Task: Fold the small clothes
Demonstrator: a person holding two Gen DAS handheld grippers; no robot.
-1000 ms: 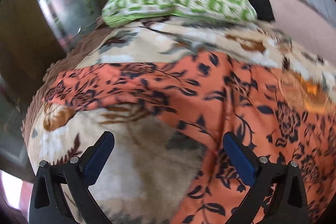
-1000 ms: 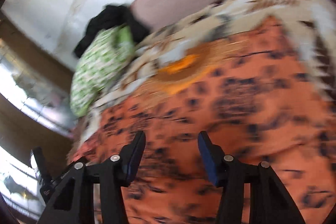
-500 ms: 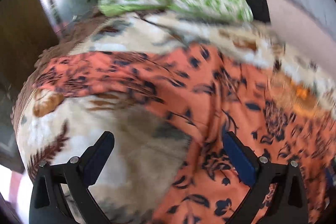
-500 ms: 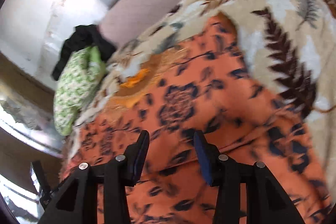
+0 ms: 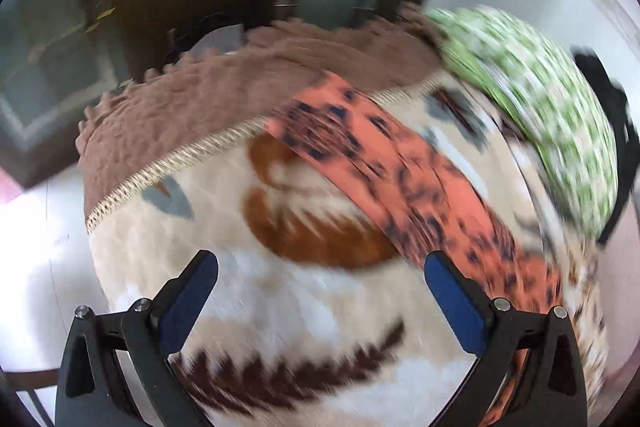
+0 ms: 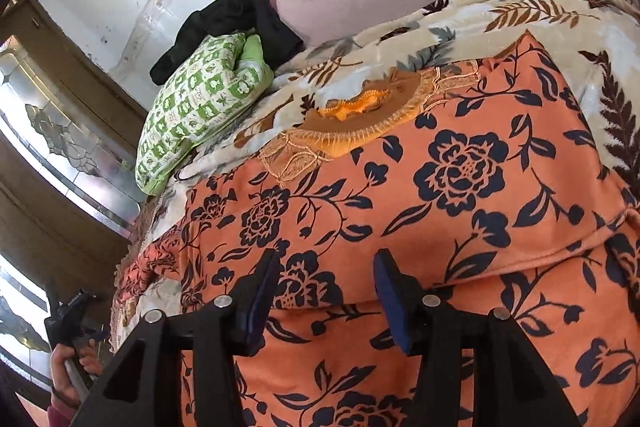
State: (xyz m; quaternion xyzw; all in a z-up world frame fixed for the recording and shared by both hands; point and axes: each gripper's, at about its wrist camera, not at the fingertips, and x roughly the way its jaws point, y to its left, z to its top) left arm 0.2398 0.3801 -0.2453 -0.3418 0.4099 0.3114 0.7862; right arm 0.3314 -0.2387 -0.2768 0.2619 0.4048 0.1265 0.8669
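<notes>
An orange garment with dark blue flowers and an embroidered neckline lies spread on a cream leaf-print blanket. A folded edge of it runs across just in front of my right gripper. Its jaws are opening and hover over the cloth, with the pads not pressing on anything. My left gripper stands wide open above bare blanket near the bed's corner. One strip of the orange garment stretches ahead of it and to its right. The left wrist view is blurred.
A green checked pillow and a black cloth lie at the head of the bed. A brown bedspread hangs over the bed's edge, with white floor and a dark wooden door beyond. A hand shows at the lower left.
The left gripper swung off the orange garment toward the bed's corner, rolling as it went, and stayed wide open. The right gripper shifted slightly over the garment; its jaws narrowed, then widened.
</notes>
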